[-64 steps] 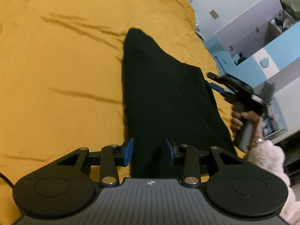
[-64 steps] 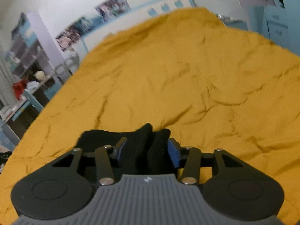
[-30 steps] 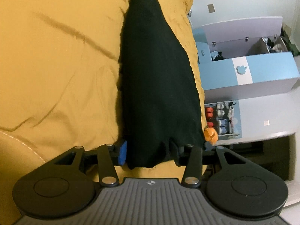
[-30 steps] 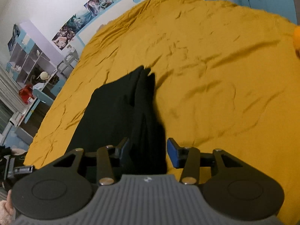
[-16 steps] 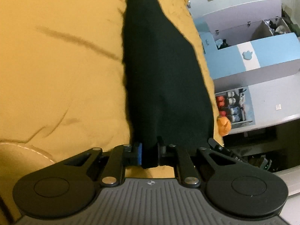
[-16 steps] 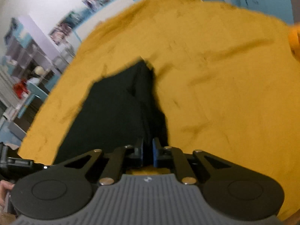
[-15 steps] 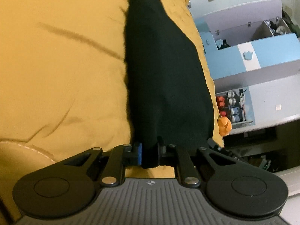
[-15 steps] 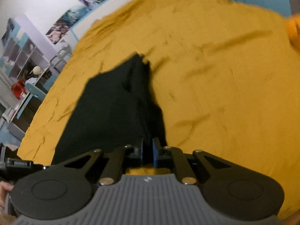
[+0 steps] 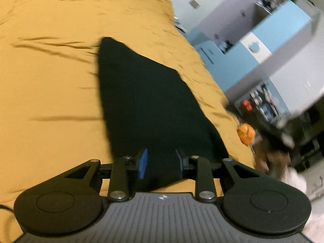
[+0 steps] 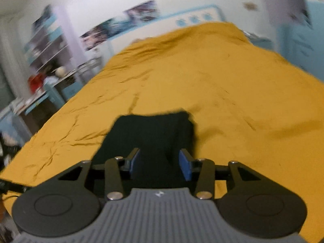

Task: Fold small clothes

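Both claws just opened: left gripper [image 9: 161, 163] and right gripper [image 10: 160, 164] part-wide, pads clear of soft black knit garment [image 9: 149, 101] lying folded on mustard-yellow bedspread [image 9: 50, 81]. Light, limp, drapey, I judge; pinch near corners.

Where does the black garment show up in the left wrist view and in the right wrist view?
Left wrist: black garment, centre, running from the near jaws up to a point.
Right wrist: black garment, lower centre, just beyond the jaws.
Shared landmark: the mustard bedspread beneath it in both.
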`<action>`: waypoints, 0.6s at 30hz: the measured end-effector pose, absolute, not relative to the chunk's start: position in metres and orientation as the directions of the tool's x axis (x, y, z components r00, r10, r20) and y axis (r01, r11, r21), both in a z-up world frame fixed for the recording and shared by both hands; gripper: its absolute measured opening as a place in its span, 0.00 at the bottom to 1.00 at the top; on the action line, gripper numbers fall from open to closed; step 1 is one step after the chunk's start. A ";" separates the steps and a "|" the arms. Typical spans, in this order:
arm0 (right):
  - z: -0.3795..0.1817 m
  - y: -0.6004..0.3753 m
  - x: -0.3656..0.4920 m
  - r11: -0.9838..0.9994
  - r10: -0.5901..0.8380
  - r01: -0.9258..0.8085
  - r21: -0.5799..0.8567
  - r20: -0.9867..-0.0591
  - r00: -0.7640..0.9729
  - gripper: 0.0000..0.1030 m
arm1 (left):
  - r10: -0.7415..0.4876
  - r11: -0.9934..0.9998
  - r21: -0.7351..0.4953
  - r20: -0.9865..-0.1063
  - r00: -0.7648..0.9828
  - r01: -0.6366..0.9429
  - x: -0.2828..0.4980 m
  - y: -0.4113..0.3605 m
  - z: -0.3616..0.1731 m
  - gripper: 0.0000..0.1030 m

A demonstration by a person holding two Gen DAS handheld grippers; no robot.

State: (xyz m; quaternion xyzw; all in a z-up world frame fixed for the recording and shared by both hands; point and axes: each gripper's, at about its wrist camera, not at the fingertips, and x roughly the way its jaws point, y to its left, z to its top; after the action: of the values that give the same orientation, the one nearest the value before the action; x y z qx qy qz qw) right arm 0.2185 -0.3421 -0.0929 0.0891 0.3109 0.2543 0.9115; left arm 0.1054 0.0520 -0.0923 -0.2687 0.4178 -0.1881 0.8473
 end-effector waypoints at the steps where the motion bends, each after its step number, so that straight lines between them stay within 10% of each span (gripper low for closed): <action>1: -0.091 -0.328 0.233 0.852 0.522 -0.434 0.291 -0.519 0.677 0.38 | -0.539 0.791 -0.604 -0.618 0.572 0.093 0.110 0.044 -0.094 0.32; 18: -0.181 -0.273 0.422 0.872 0.484 -0.352 0.339 -0.699 0.527 0.27 | -0.562 0.787 -0.615 -0.676 0.476 0.056 0.135 0.030 -0.138 0.34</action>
State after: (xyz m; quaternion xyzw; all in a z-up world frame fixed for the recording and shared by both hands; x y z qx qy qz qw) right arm 0.4224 -0.2732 -0.1813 0.0780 0.4230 0.2404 0.8702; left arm 0.1348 0.0300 -0.1379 -0.2660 0.4757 -0.1892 0.8168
